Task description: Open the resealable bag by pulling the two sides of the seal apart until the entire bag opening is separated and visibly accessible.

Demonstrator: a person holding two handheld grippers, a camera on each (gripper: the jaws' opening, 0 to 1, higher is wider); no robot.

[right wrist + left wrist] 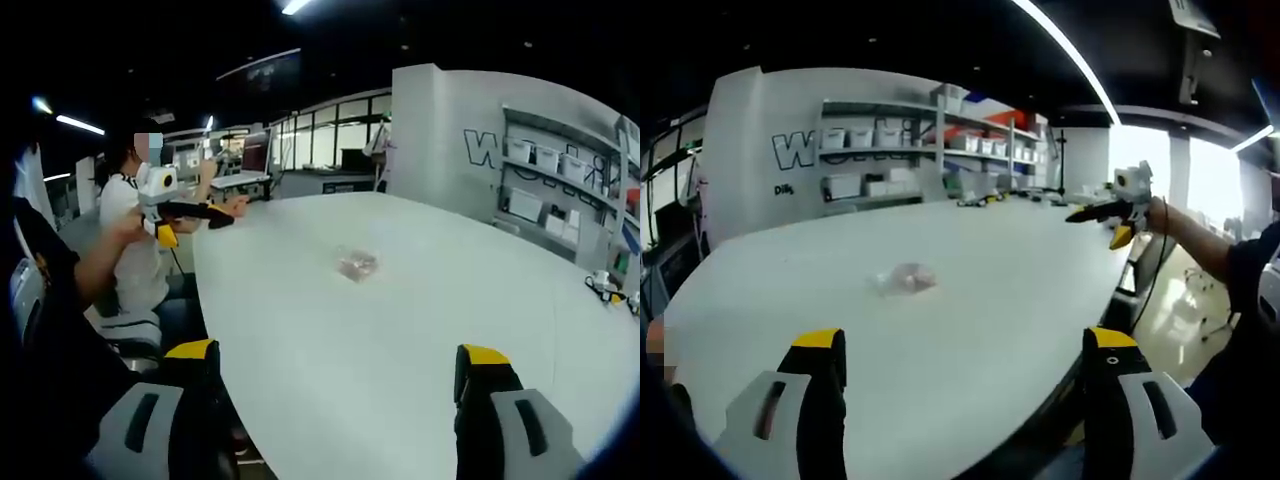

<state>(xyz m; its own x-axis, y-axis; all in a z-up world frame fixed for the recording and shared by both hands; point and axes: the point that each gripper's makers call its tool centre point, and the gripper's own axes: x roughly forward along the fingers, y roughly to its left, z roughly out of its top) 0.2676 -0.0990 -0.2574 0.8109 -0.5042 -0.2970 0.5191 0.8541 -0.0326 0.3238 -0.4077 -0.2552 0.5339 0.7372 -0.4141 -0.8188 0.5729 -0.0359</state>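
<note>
A small clear resealable bag [908, 278] lies flat on the white table [990, 330], with something pale pink inside it. The right gripper view has the same bag [357, 264] near the table's middle. My left gripper [965, 345] is open, its yellow-tipped jaws wide apart, well short of the bag and holding nothing. My right gripper [338, 355] is open too, back at the table's edge, far from the bag. Each gripper also enters the other's view, held up in a hand beside the table: the right gripper [1075, 214] and the left gripper [228, 213].
Shelves with white bins [890, 150] line the far wall. Small items [985, 198] sit at the table's far end, and a few [605, 287] near its right side. A seated person [125, 250] is beside the table; desks with monitors [250, 160] stand behind.
</note>
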